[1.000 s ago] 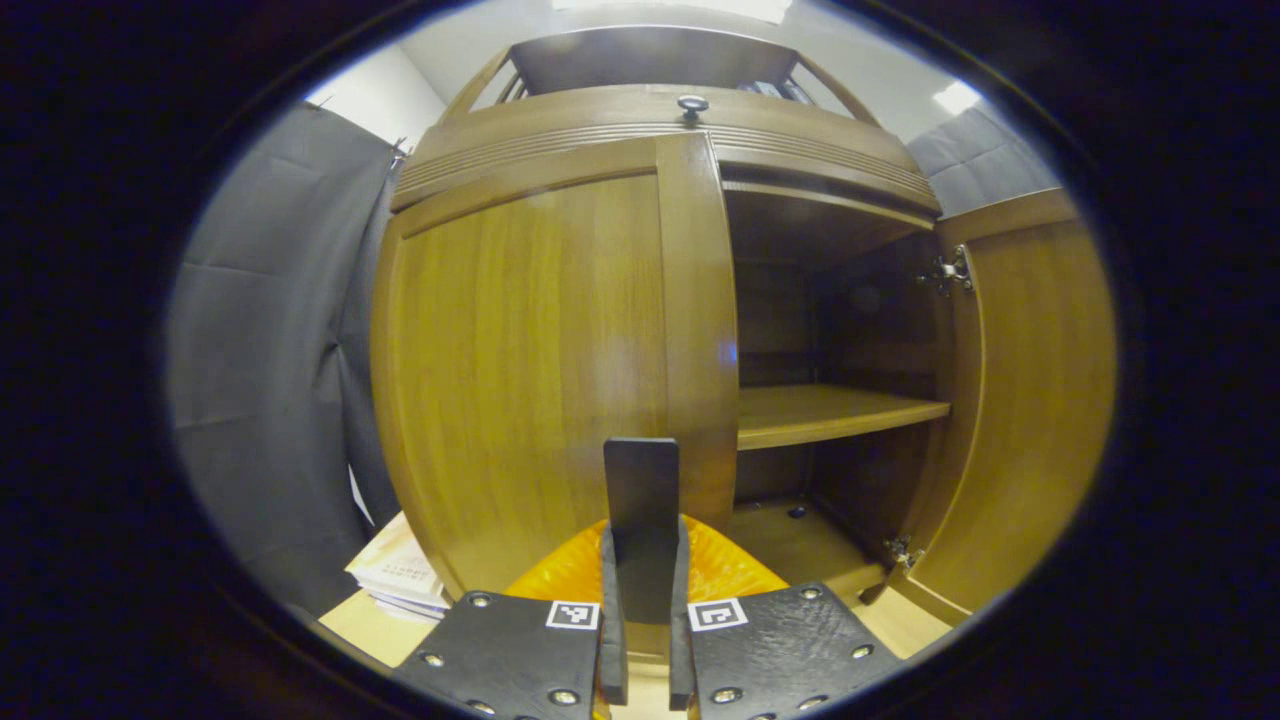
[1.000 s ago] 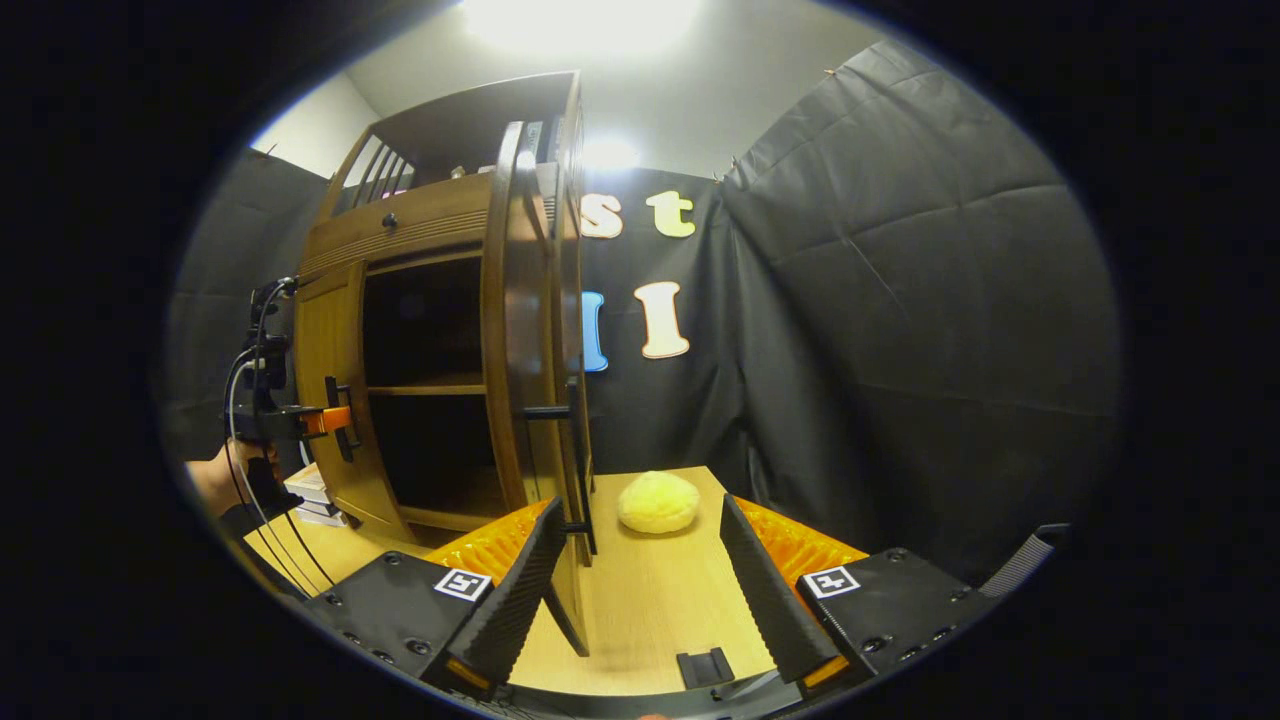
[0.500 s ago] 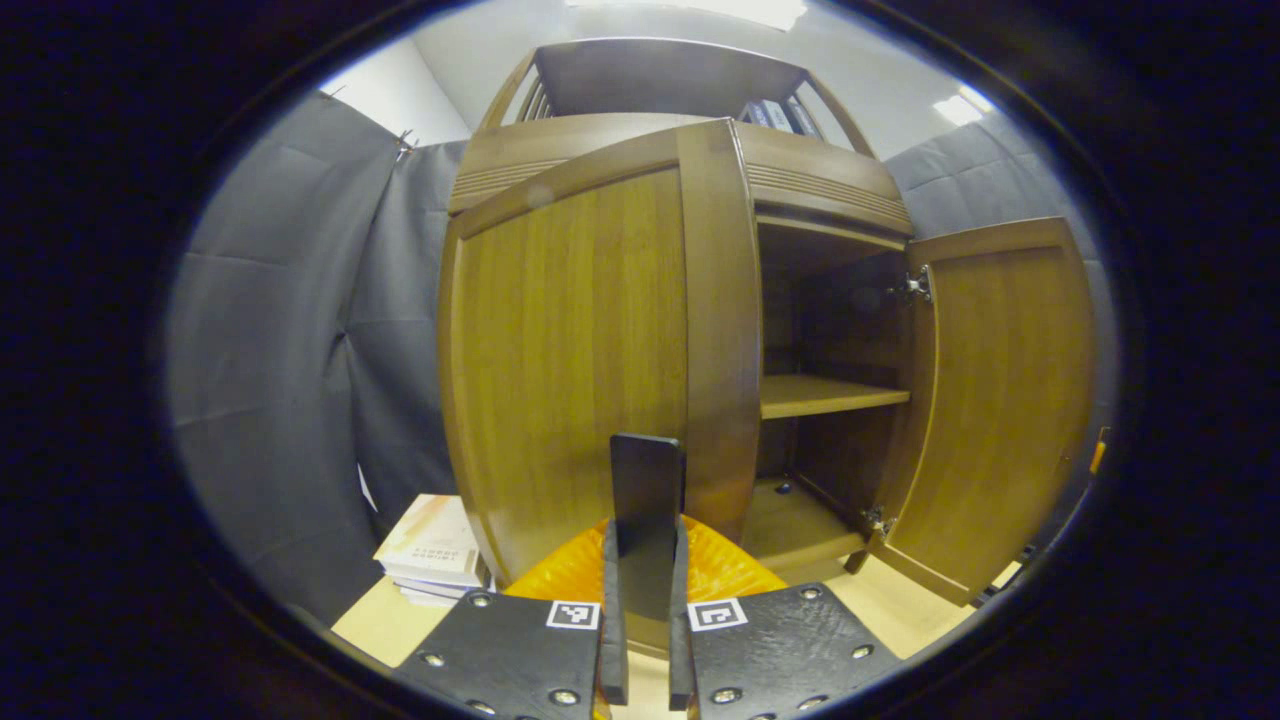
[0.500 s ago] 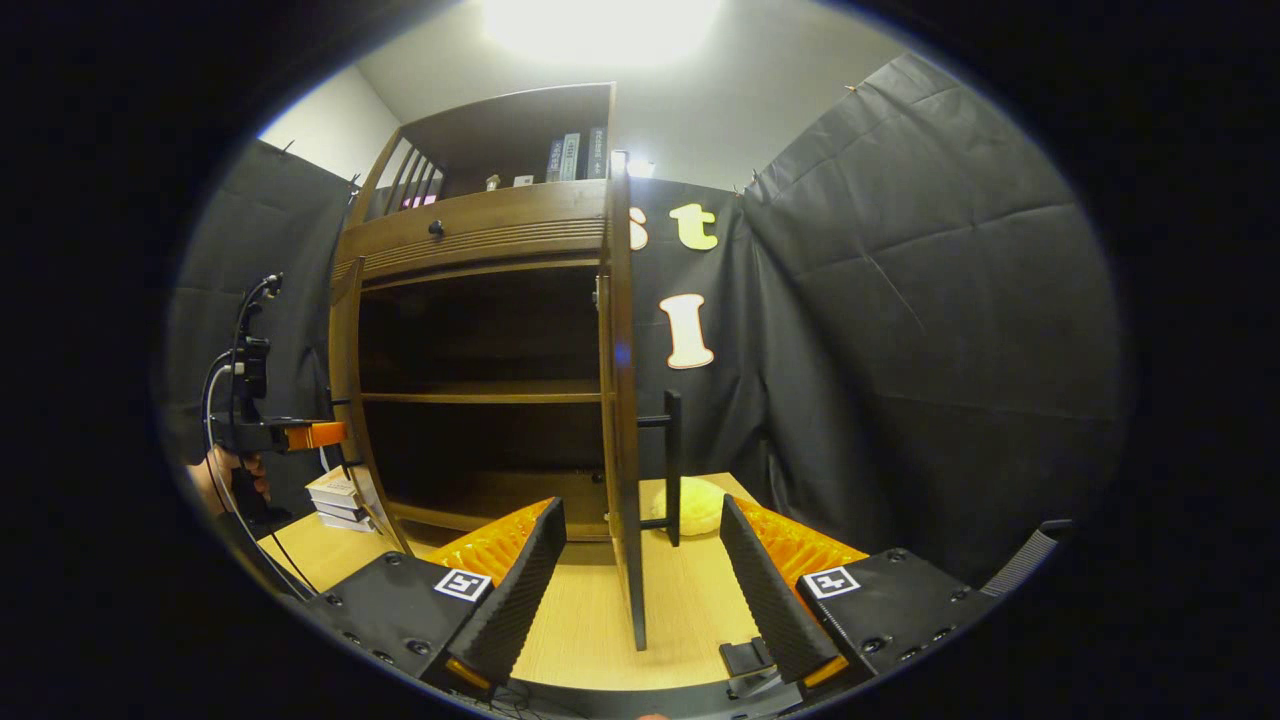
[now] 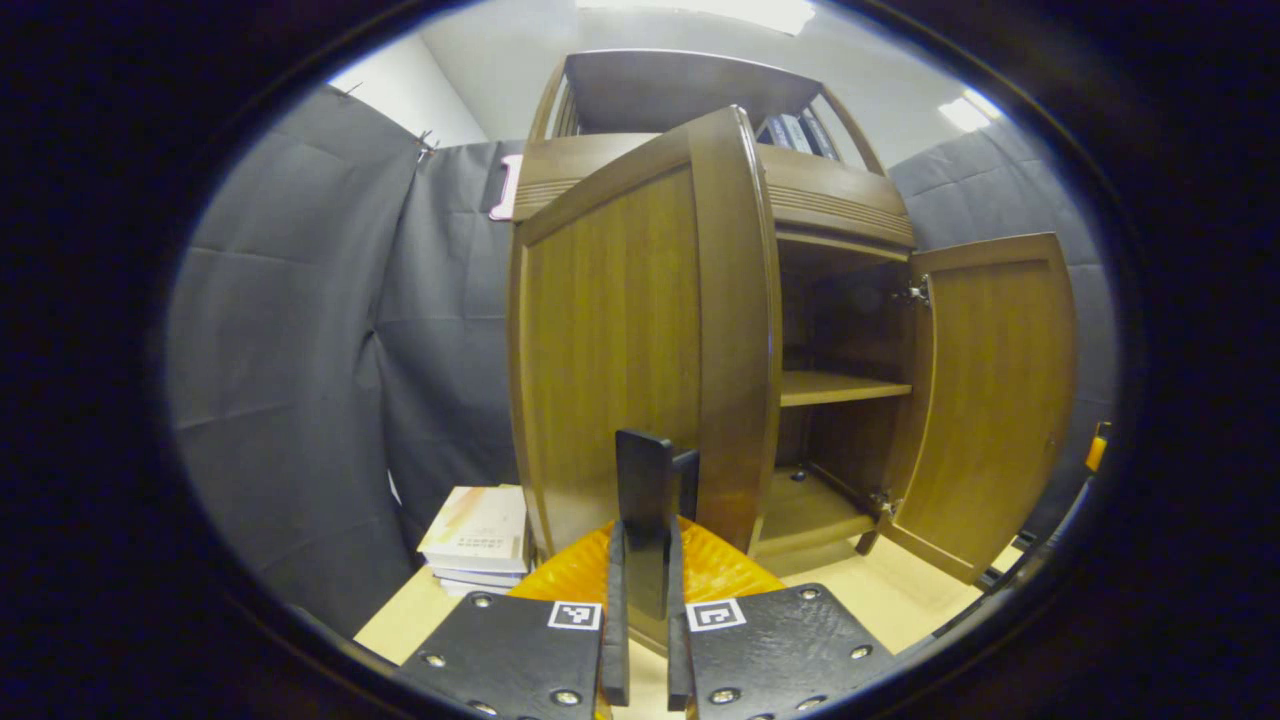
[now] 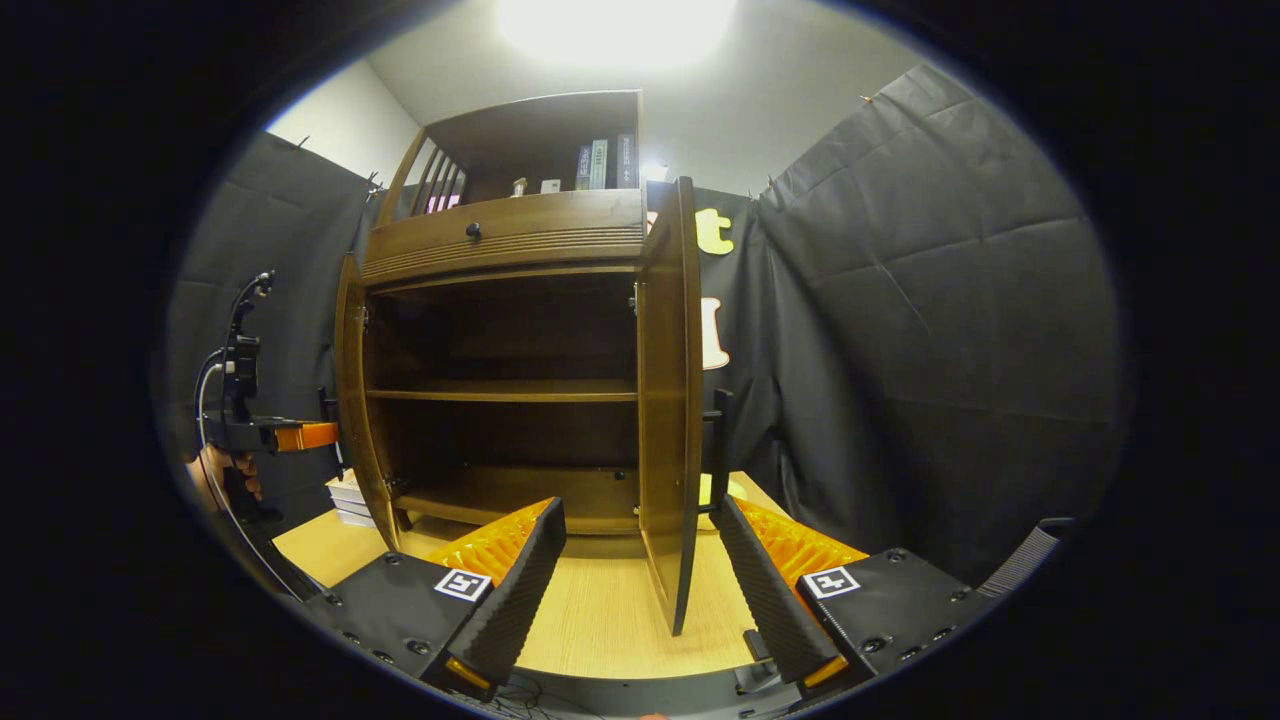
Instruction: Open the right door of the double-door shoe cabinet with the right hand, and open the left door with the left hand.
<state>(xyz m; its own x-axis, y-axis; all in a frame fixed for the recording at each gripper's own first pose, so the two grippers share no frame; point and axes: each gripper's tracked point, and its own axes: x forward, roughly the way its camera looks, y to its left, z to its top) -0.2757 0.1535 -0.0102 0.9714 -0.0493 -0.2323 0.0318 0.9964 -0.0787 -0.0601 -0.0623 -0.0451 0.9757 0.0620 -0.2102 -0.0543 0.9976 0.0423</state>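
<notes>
Wooden left door (image 5: 620,340) handle (image 5: 645,490) clamped in left claw (image 5: 640,640) | right claw (image 6: 640,590) apart, right door (image 6: 672,400) edge between

Wooden shoe cabinet (image 6: 505,235), both doors swung open.

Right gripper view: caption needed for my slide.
Open right gripper faces the shoe cabinet, both doors swung wide, shelves bare.

A staged recording booth dressed as a home corner: black cloth (image 6: 930,330) hangs as walls round a wooden shoe cabinet (image 6: 505,235) standing on a pale surface (image 6: 610,620), books (image 5: 478,535) stacked beside it, ceiling light (image 6: 615,20) glaring overhead.
</notes>
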